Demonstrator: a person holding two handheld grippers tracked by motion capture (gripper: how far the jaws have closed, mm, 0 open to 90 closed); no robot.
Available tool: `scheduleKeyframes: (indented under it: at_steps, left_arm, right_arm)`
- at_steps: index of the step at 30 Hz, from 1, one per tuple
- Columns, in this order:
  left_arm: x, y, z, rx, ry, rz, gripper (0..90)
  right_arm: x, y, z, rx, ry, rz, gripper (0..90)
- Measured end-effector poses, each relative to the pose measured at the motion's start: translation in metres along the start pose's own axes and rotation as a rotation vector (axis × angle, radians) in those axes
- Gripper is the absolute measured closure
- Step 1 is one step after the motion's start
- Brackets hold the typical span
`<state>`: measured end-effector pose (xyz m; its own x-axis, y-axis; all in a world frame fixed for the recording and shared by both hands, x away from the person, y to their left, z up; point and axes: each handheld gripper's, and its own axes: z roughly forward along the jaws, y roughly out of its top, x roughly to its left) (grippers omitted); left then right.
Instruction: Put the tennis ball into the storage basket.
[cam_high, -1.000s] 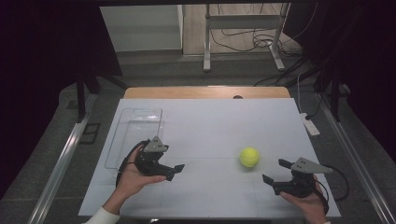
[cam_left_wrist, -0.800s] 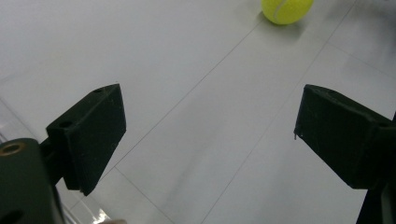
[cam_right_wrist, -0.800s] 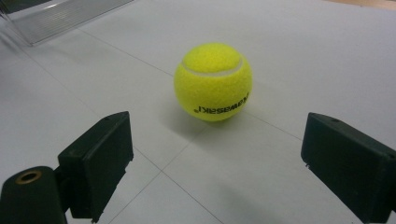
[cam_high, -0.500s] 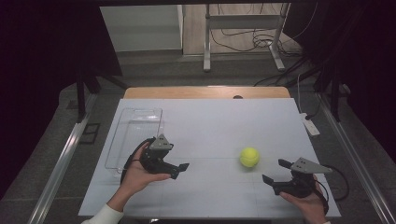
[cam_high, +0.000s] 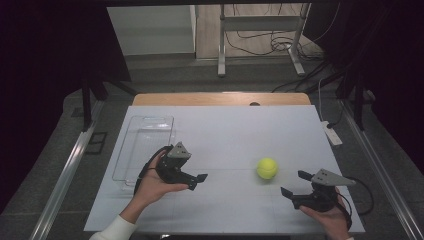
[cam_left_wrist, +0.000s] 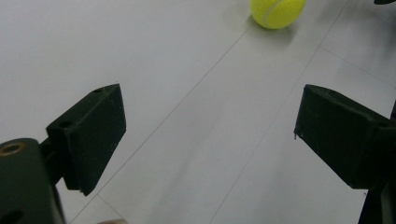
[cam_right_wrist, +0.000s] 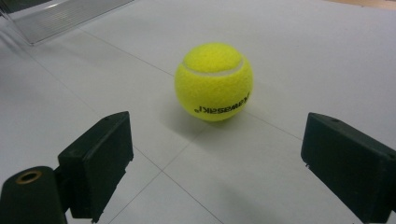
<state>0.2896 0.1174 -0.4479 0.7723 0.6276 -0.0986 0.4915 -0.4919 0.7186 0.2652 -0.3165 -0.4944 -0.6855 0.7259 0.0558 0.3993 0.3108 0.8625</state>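
High view: your left gripper (cam_high: 196, 181) has edged toward the tennis ball (cam_high: 267, 168), jaws wide and empty; right gripper (cam_high: 295, 183) likewise gapes, clear tray (cam_high: 145, 145) behind.

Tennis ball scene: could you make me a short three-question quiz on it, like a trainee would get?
1. True or false: the tennis ball is clamped in the right hand-held gripper.
2. Which lies nearer the clear tray? A) left hand-held gripper B) tennis ball
3. Fill in: both grippers' jaws stand ____.

Key:
1. False; it rests on the white table, apart from the jaws.
2. A.
3. Open, with nothing between them.
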Motion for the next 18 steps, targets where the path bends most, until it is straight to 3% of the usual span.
scheduleKeyframes:
  at_steps: [18]
  left_arm:
    - [-0.007, 0.018, 0.011, -0.003, -0.026, 0.031, 9.1]
  right_arm:
    - [0.000, 0.000, 0.000, 0.000, 0.000, -0.001, 9.3]
